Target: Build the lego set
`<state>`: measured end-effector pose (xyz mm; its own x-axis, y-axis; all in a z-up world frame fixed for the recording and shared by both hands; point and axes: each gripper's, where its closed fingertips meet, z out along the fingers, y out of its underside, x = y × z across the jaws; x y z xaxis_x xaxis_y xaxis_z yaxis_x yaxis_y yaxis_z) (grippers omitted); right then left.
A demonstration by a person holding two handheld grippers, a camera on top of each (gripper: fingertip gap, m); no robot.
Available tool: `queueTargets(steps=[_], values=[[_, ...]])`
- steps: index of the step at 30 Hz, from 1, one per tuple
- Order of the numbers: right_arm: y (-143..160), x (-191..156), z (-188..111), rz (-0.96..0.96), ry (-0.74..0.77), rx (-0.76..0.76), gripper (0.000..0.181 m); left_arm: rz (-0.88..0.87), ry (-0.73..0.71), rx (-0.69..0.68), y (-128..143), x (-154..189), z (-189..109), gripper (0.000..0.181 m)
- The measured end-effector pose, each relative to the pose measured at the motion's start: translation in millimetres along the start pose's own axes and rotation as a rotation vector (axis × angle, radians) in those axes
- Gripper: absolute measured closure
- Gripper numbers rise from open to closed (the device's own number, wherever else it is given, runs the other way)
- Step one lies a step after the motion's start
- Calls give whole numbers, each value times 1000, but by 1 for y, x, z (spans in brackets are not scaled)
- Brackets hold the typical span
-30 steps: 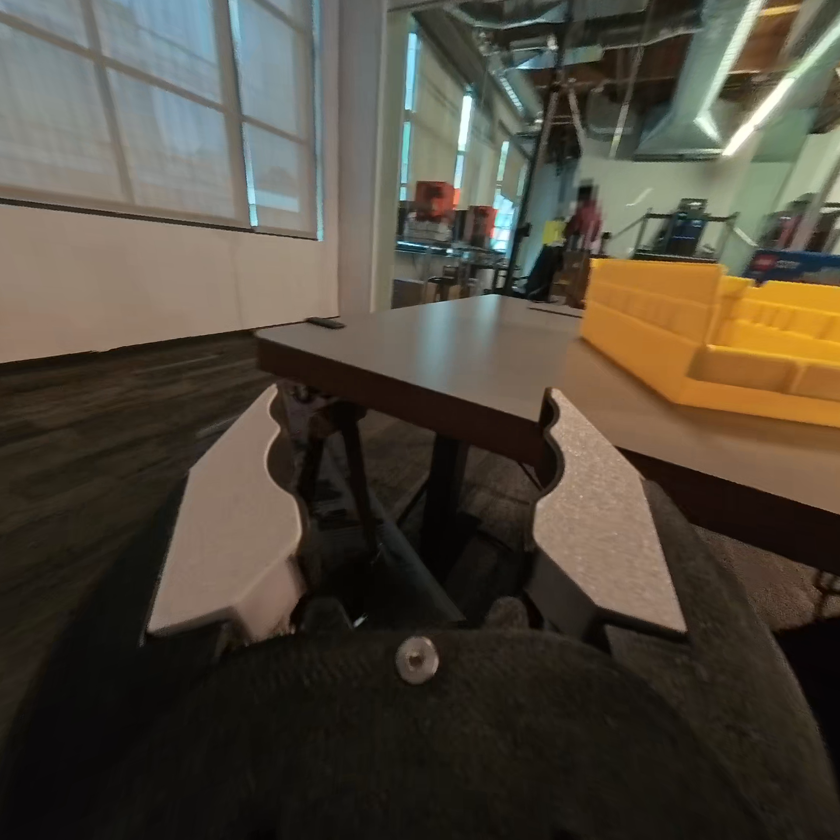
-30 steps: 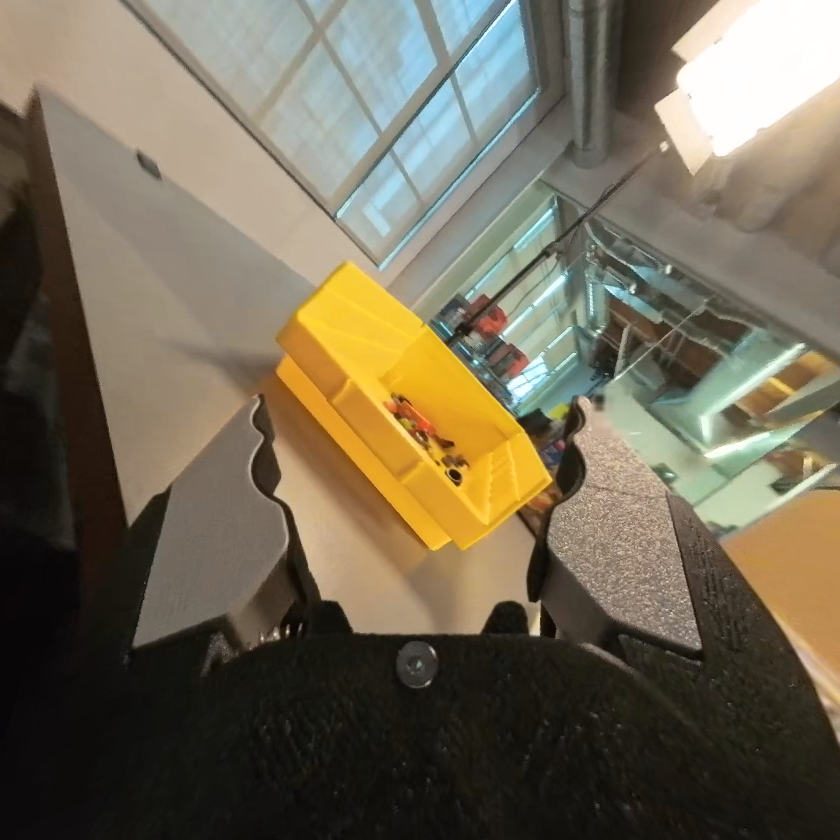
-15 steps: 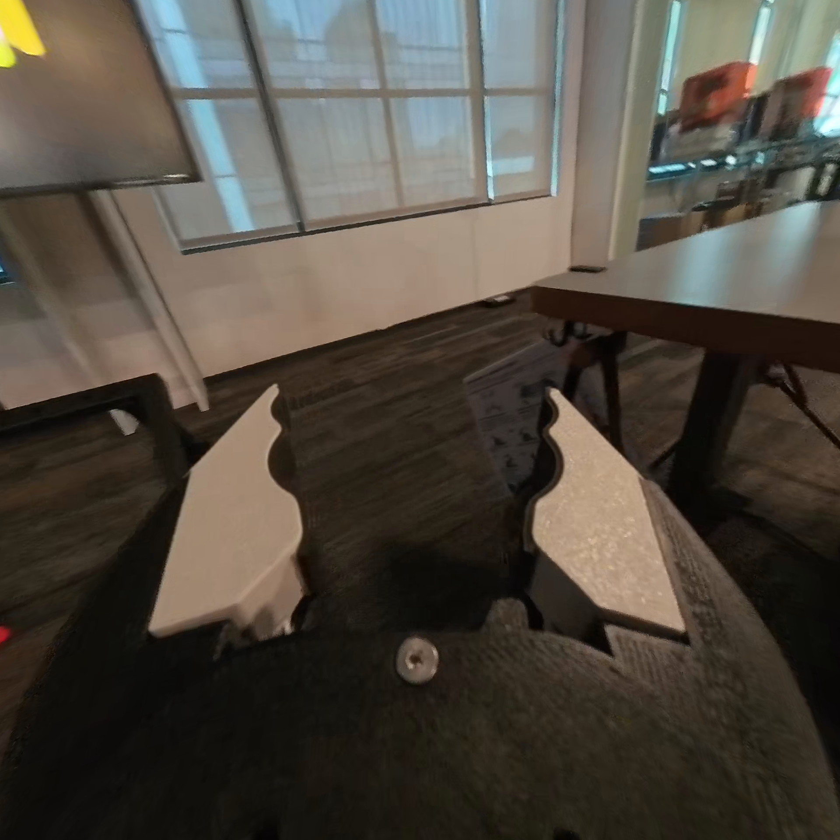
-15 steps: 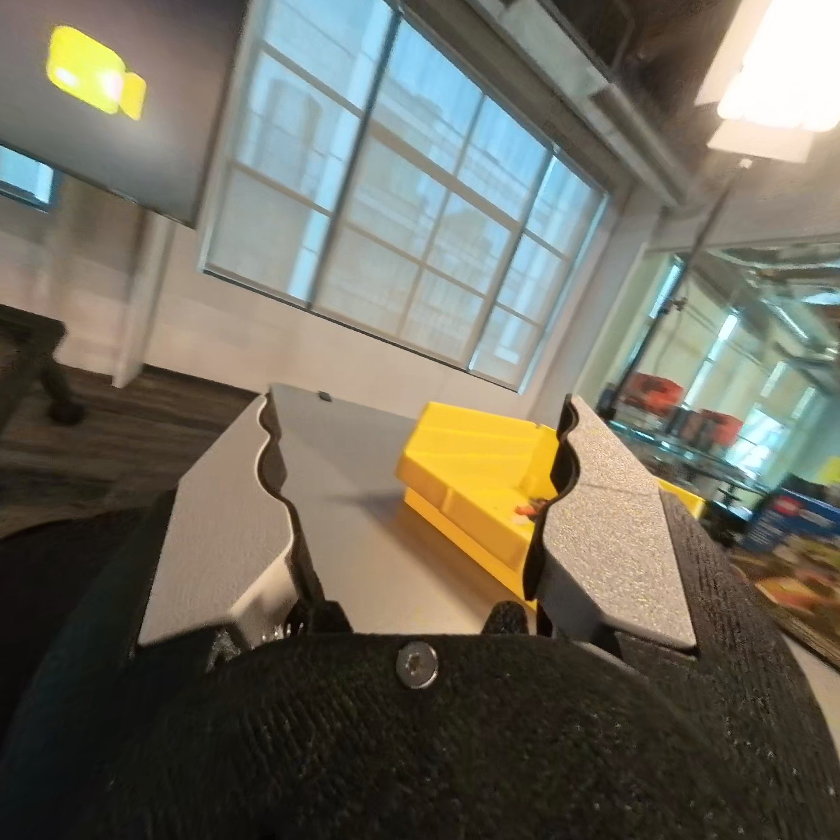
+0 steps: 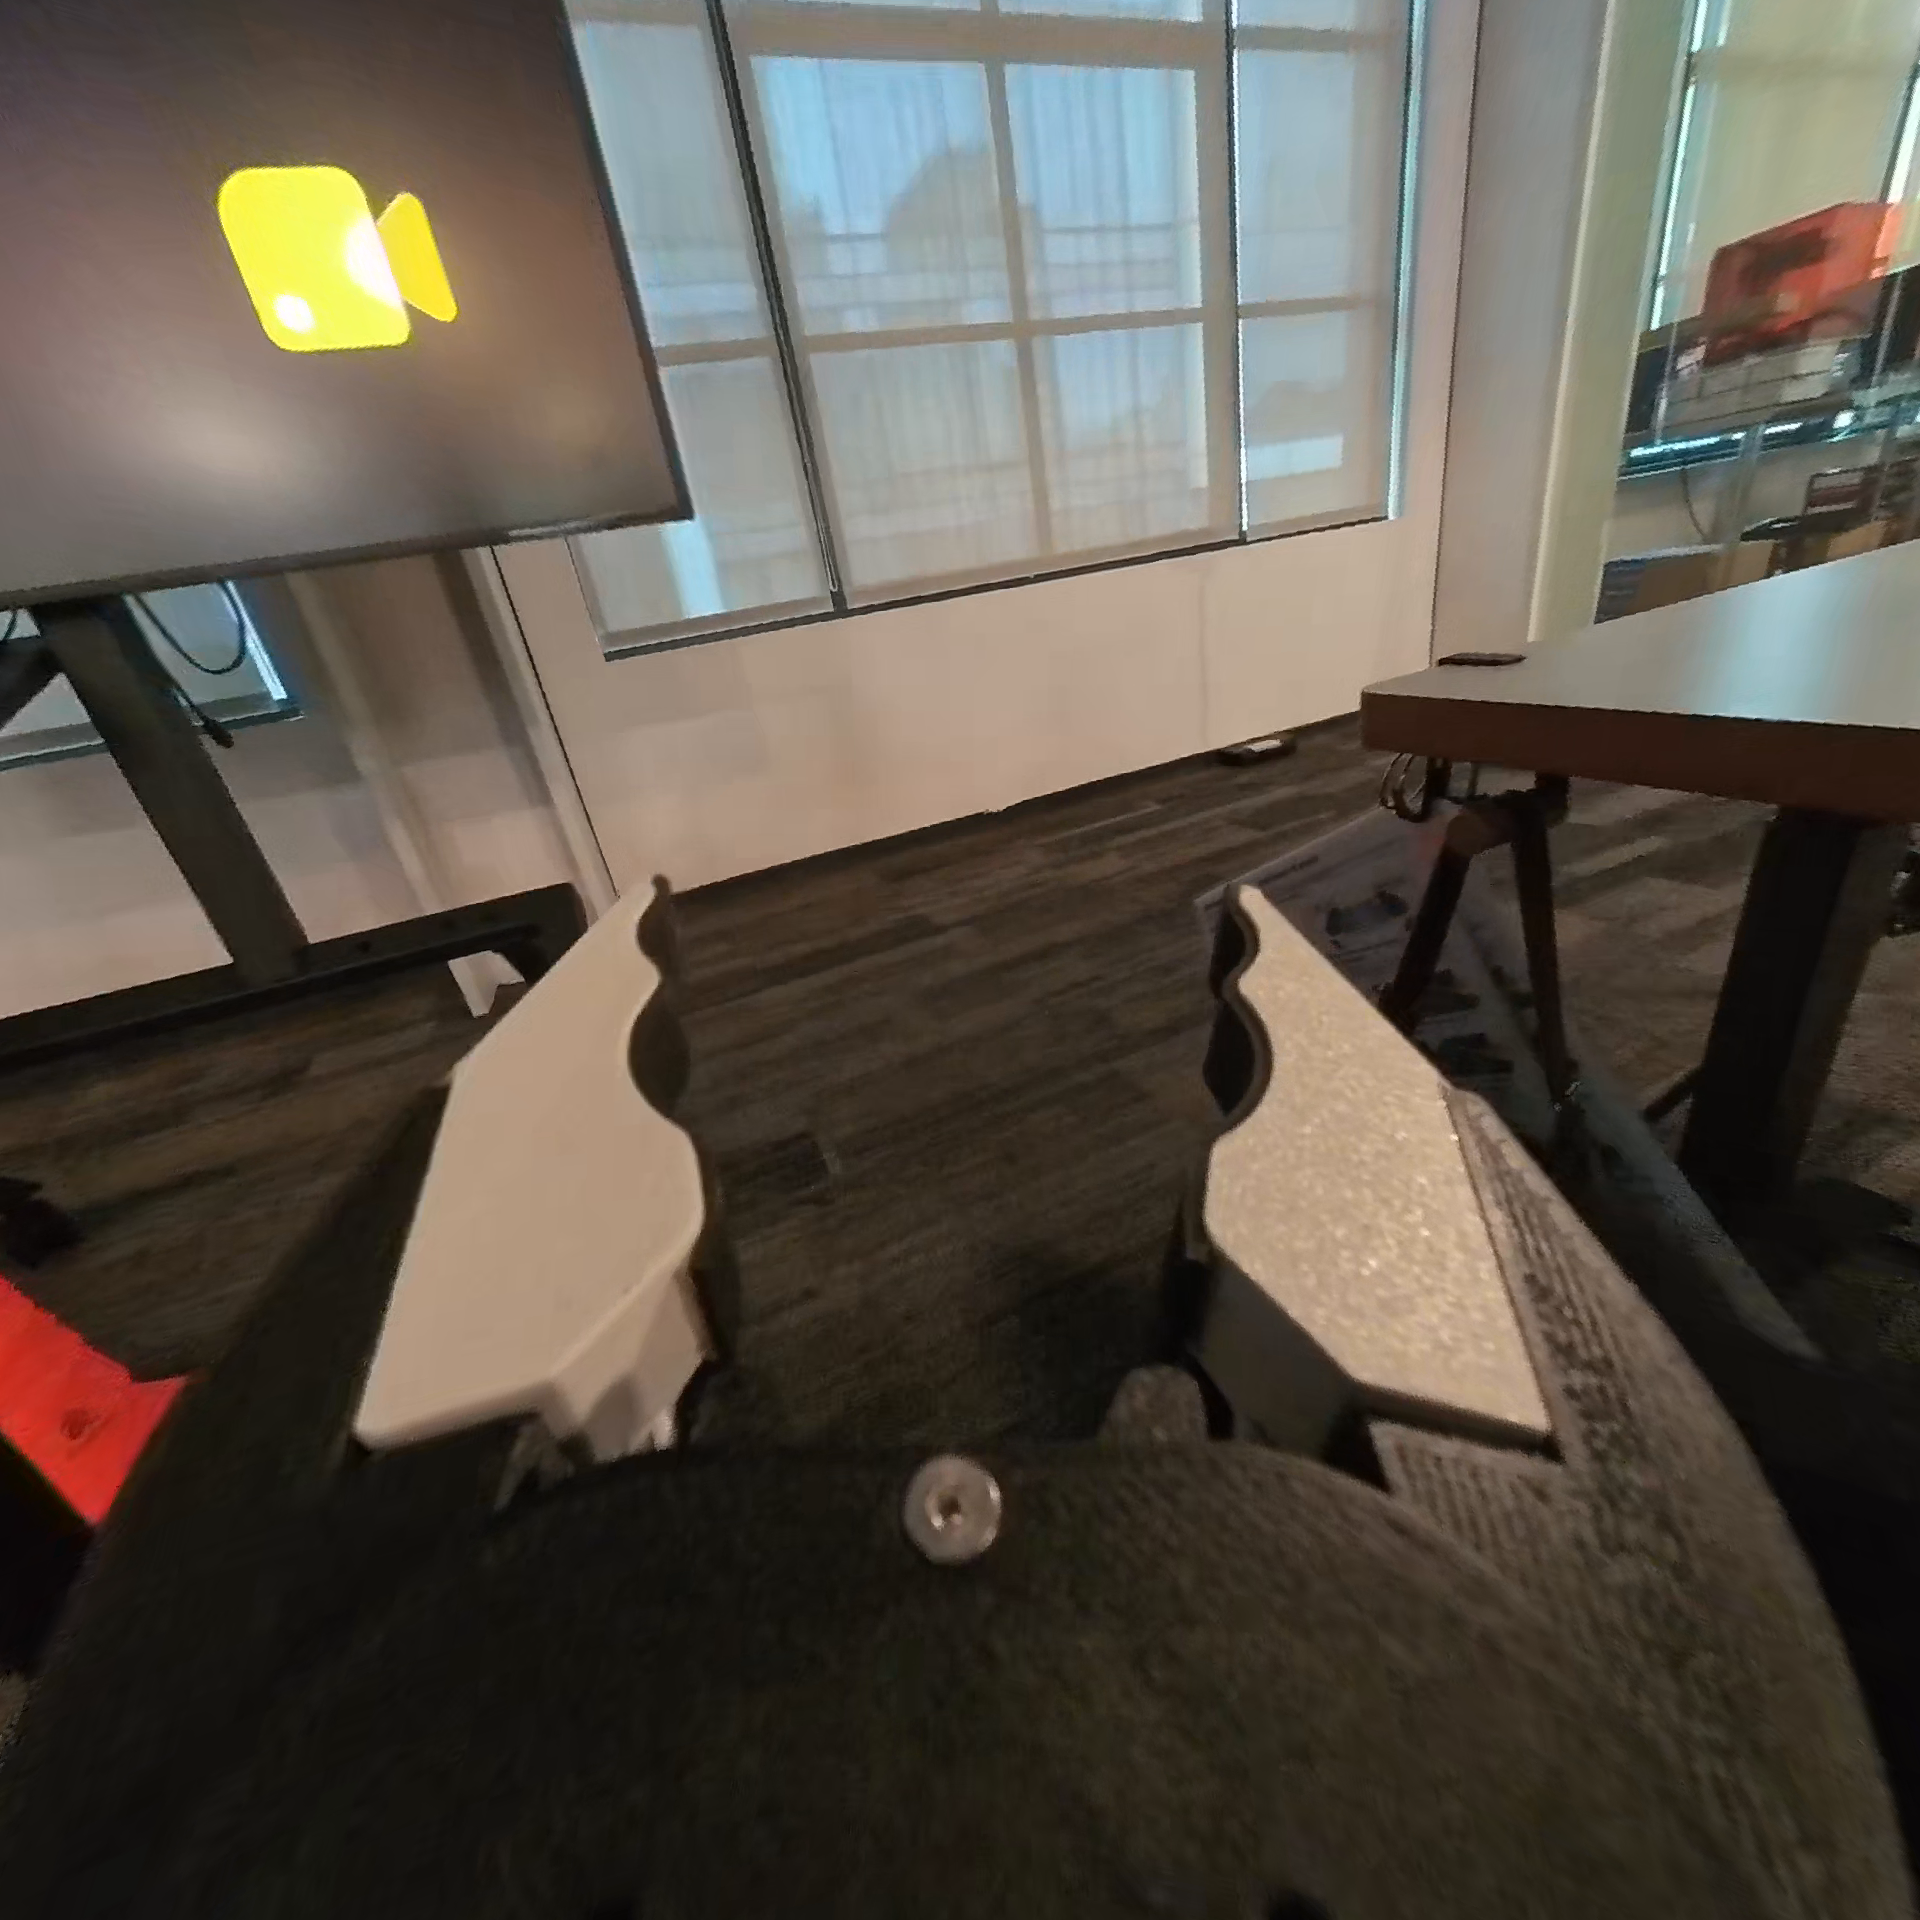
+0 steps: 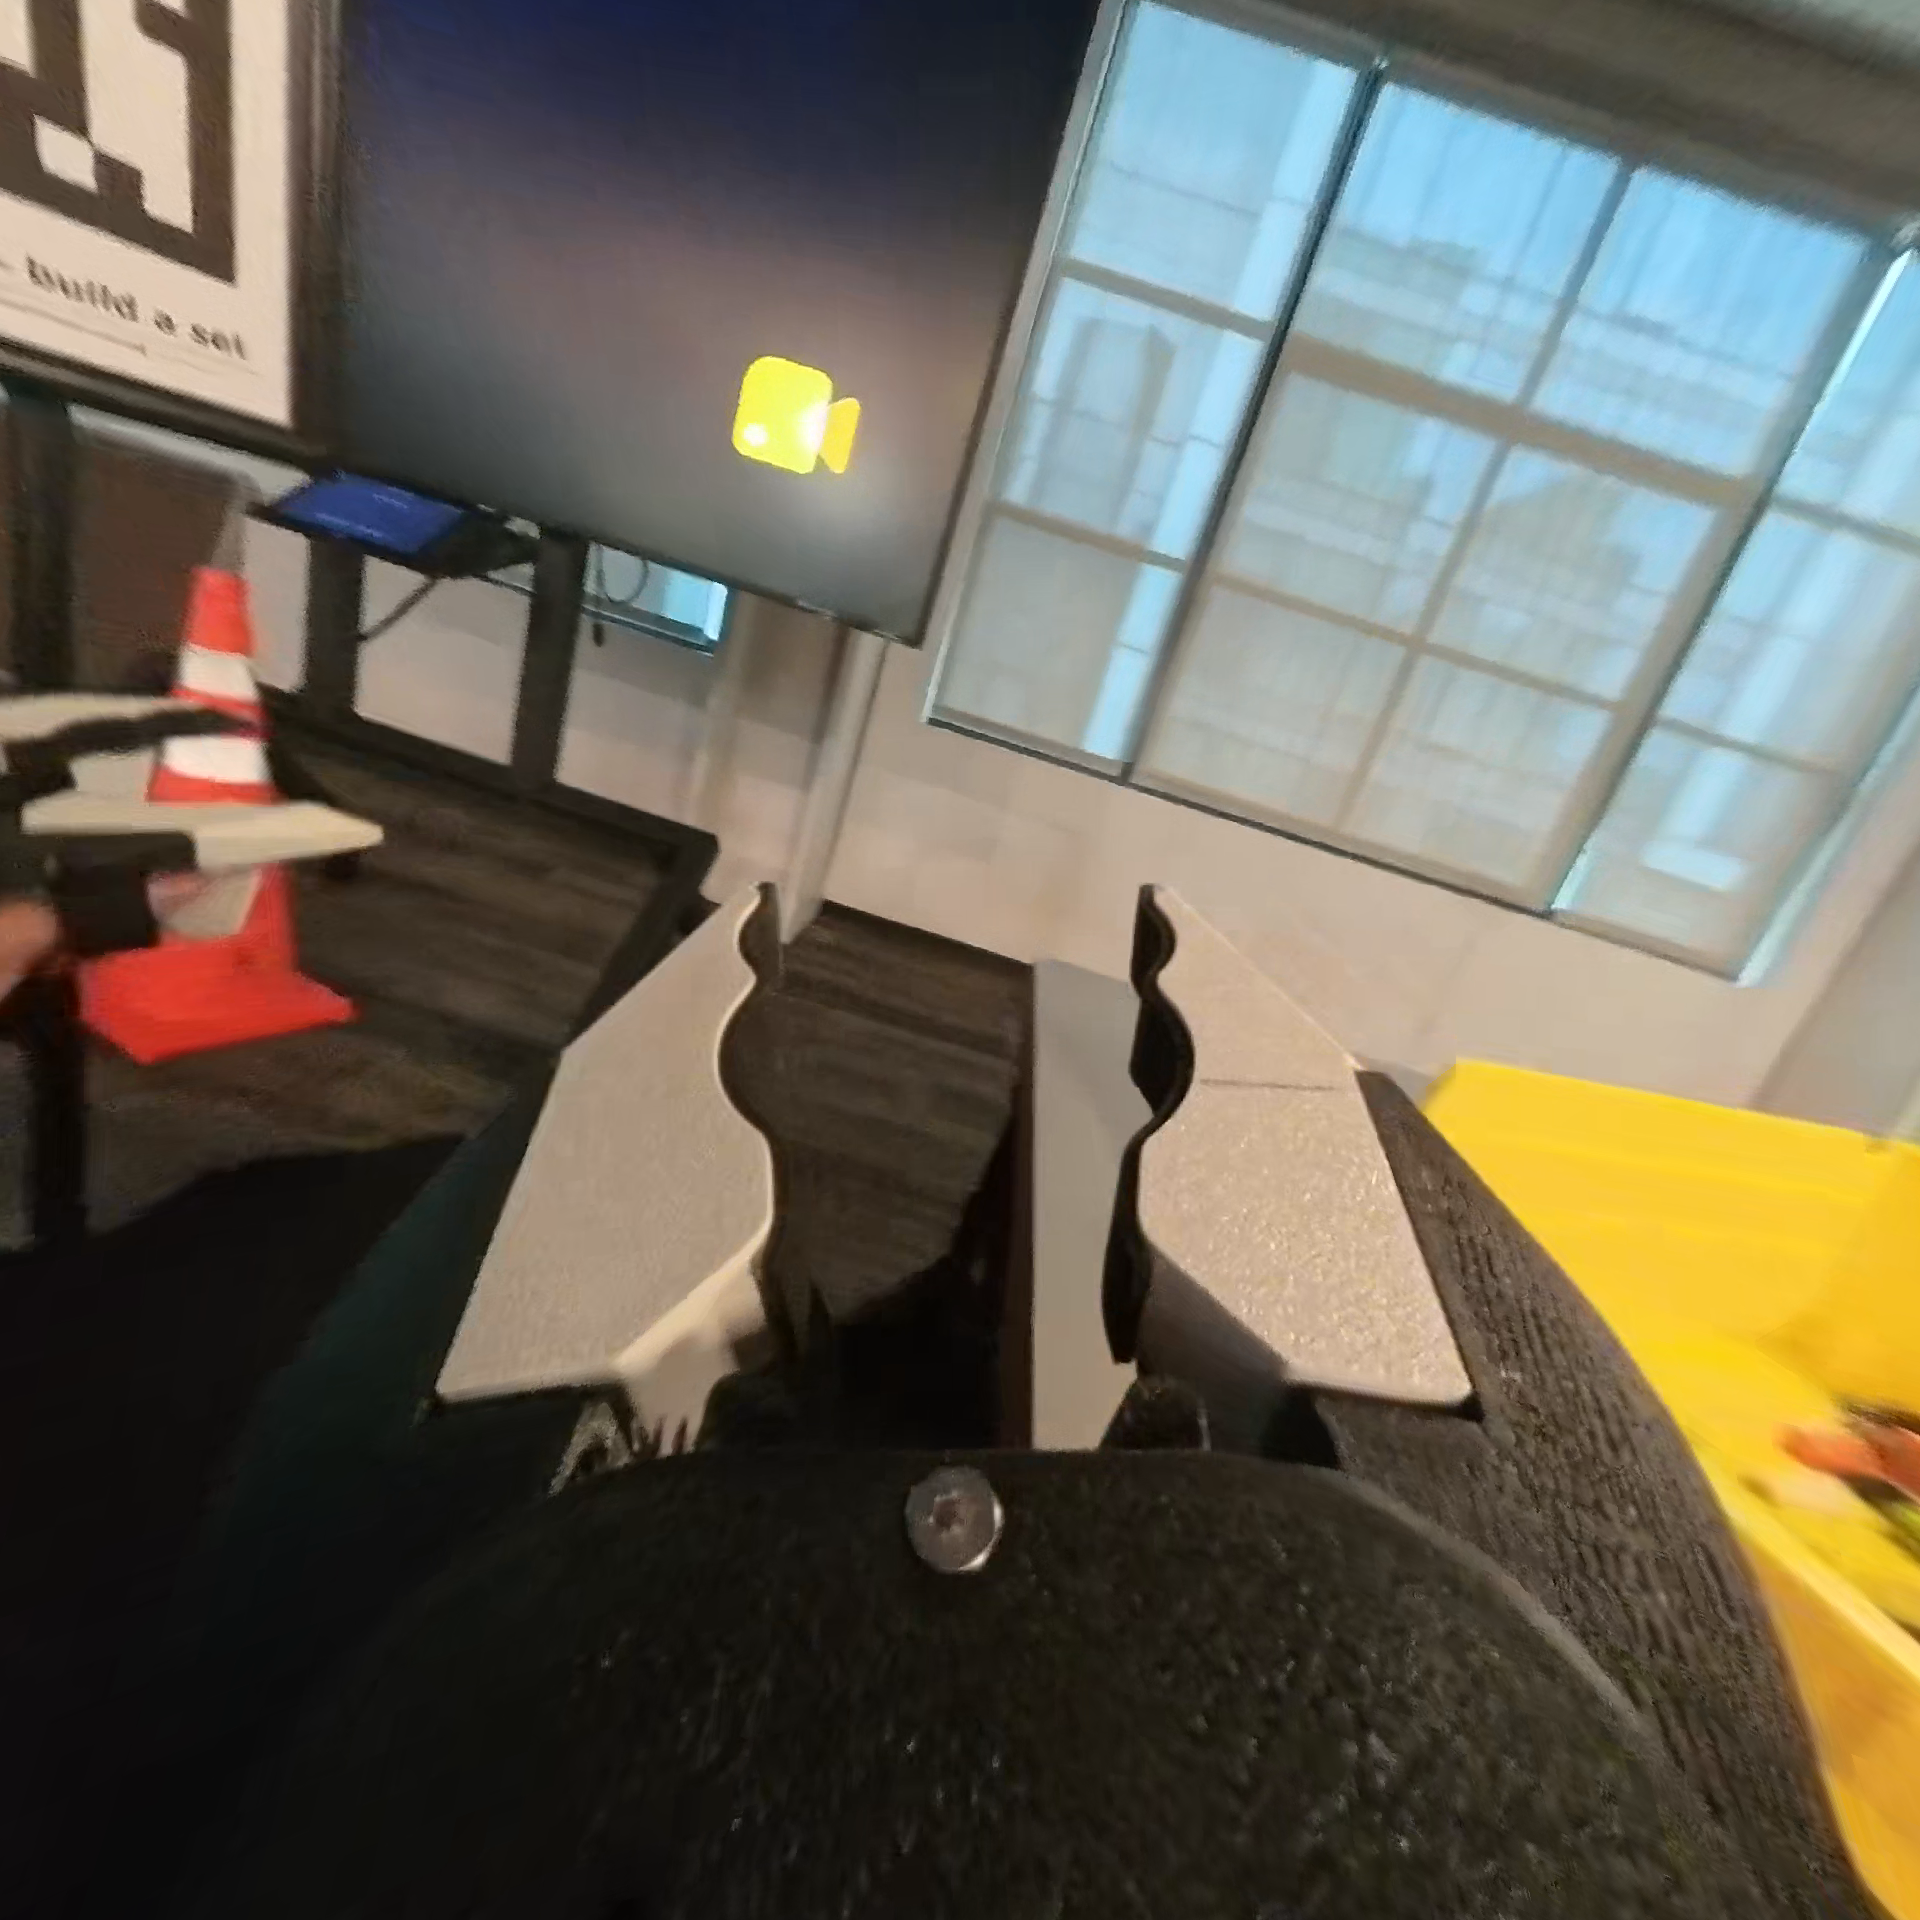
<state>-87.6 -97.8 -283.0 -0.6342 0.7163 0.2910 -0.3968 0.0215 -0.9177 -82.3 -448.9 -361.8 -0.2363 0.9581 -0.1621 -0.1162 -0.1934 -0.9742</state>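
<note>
Left tool [image 5: 940, 925]: we see its jaws spread wide and empty, aimed over dark carpet [image 5: 935, 1039] toward a screen [image 5: 312, 291] on a stand. Right tool [image 6: 956, 925]: jaws partly apart, gripping nothing. A yellow bin [image 6: 1662, 1226] holding blurred coloured pieces [image 6: 1860, 1475] lies just beside it, low right; its long axis we cannot tell. The worktop [image 5: 1714, 686] stands off to the left tool's right. We judge that building has not begun; next, both tools must turn toward the bin.
</note>
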Motion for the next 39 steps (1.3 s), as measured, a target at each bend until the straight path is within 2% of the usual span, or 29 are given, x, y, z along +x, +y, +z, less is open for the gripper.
queueTargets(steps=[3,6,10,12,16,18,20,22,25,28,30,33,35,37,39], values=[[-6,8,45,117,-55,36,120,-50,-31,-8,-7,-4,0,83],[-4,9,95,207,-134,50,126,-182,-34,-5,-13,1,31,87],[7,19,157,330,-158,65,133,-283,69,10,-29,24,110,96],[19,30,187,371,-141,31,142,-356,154,16,-42,41,155,101],[45,67,243,449,-45,-69,150,-491,457,-37,-54,116,230,121],[57,86,265,433,8,-115,154,-488,477,-30,-61,126,254,124],[69,104,288,402,54,-181,157,-426,428,-1,-67,108,268,126],[69,121,316,386,81,-224,159,-337,347,-26,-64,68,275,126],[39,141,362,364,114,-246,156,-213,234,-149,-53,-8,281,127],[-1,160,409,331,215,-276,157,-110,185,-202,-67,-75,303,126],[-28,168,447,294,257,-271,157,-73,167,-210,-82,-109,337,124],[-53,171,510,284,255,-244,154,-138,183,-175,-100,-139,401,123],[-65,175,535,324,293,-207,153,-161,252,-143,-108,-136,448,121],[-72,173,548,349,318,-180,153,-138,317,-125,-115,-127,497,121],[-66,170,556,301,316,-249,152,-163,361,-113,-126,-118,544,120]])
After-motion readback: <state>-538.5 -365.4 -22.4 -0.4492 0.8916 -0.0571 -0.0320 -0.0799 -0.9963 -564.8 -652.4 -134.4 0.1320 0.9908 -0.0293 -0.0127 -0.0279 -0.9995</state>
